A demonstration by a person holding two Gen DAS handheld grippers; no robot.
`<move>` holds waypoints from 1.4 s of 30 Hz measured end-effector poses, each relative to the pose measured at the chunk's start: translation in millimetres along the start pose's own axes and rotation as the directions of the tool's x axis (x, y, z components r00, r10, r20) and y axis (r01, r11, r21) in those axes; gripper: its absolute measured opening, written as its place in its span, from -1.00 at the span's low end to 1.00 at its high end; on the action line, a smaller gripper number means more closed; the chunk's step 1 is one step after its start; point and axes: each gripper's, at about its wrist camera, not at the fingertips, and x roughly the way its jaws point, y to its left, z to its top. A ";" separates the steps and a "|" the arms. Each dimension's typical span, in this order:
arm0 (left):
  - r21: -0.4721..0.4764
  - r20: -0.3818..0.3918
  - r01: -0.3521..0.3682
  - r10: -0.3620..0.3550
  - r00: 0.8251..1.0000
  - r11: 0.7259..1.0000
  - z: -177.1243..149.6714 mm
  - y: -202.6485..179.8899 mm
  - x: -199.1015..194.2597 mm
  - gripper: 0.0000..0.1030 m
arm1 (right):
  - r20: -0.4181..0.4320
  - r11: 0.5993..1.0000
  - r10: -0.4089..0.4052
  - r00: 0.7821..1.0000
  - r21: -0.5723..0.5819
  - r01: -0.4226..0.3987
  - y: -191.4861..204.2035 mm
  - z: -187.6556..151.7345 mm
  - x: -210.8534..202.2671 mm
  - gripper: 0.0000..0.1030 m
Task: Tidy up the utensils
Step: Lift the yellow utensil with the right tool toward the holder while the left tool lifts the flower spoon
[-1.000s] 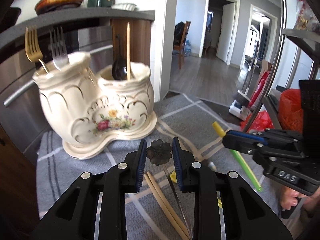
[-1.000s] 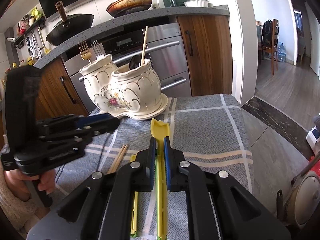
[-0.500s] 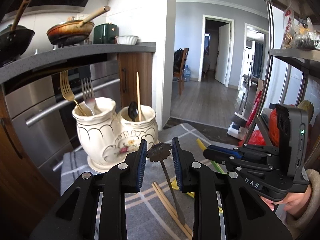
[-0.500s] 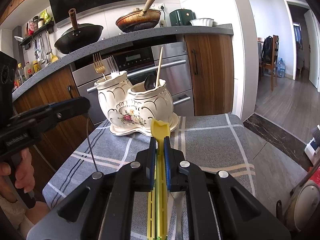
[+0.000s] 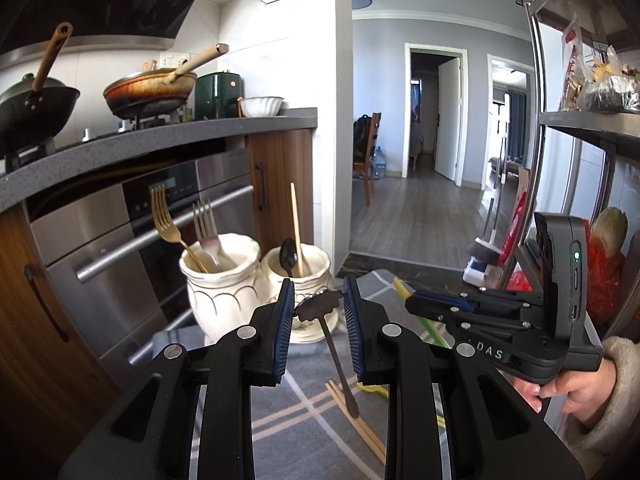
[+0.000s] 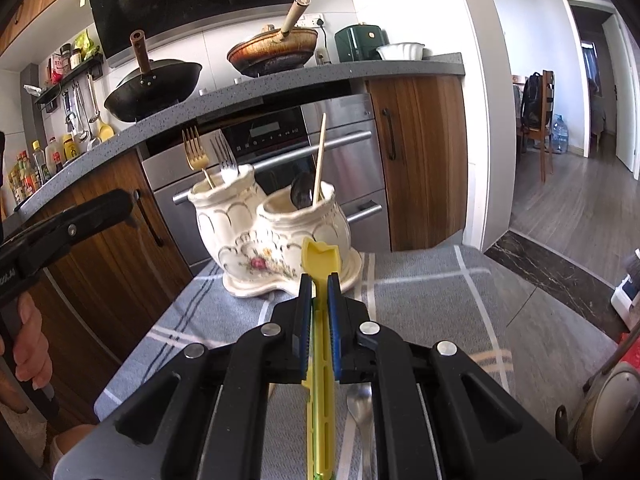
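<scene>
My left gripper (image 5: pixel 319 298) is shut on the flower-shaped head of a dark metal utensil (image 5: pixel 320 307). Its thin handle hangs down over the cloth. The cream ceramic double holder (image 5: pixel 224 296) stands just beyond, a gold fork (image 5: pixel 164 220) and a silver fork (image 5: pixel 206 224) in its left pot, a black spoon (image 5: pixel 289 258) and a chopstick (image 5: pixel 297 228) in its right. My right gripper (image 6: pixel 319 292) is shut on a long yellow plastic utensil (image 6: pixel 320 256), in front of the holder (image 6: pixel 272 240). The left gripper (image 6: pixel 120 204) shows at the left edge.
A grey plaid cloth (image 6: pixel 420 300) covers the table. A pair of wooden chopsticks (image 5: pixel 360 424) and a silver spoon (image 6: pixel 360 400) lie on it. An oven and counter with woks (image 5: pixel 148 92) stand behind. A metal shelf rack (image 5: pixel 580 120) is at the right.
Both grippers have risen and tilted up. The left one lifted the flower-headed utensil off the cloth and drew back from the holder. The right one raised the yellow utensil.
</scene>
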 end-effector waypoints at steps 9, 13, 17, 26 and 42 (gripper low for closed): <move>0.011 0.011 0.003 -0.003 1.000 1.000 21.9 15.1 -17.0 -0.49 | 0.057 0.999 0.009 0.998 -0.051 -0.006 16.0 37.0 2.9 -0.85; 0.033 0.036 -0.025 0.024 0.999 0.999 46.8 25.8 -27.8 -0.49 | 0.082 0.998 0.026 0.996 -0.050 -0.022 20.6 61.0 10.2 -0.85; 0.051 0.068 -0.064 0.060 0.996 0.997 78.5 39.2 -35.3 -0.49 | 0.104 0.998 0.041 0.994 -0.055 -0.035 28.2 92.3 23.1 -0.85; 0.079 0.101 -0.158 0.149 0.984 0.984 141.4 71.3 -16.8 -0.49 | 0.177 0.998 0.039 0.983 -0.059 -0.029 31.5 142.3 68.8 -0.85; 0.112 0.030 -0.172 0.169 0.985 0.979 120.0 89.3 68.1 -0.49 | 0.256 0.996 0.075 0.964 -0.072 -0.058 17.9 127.0 129.8 -0.85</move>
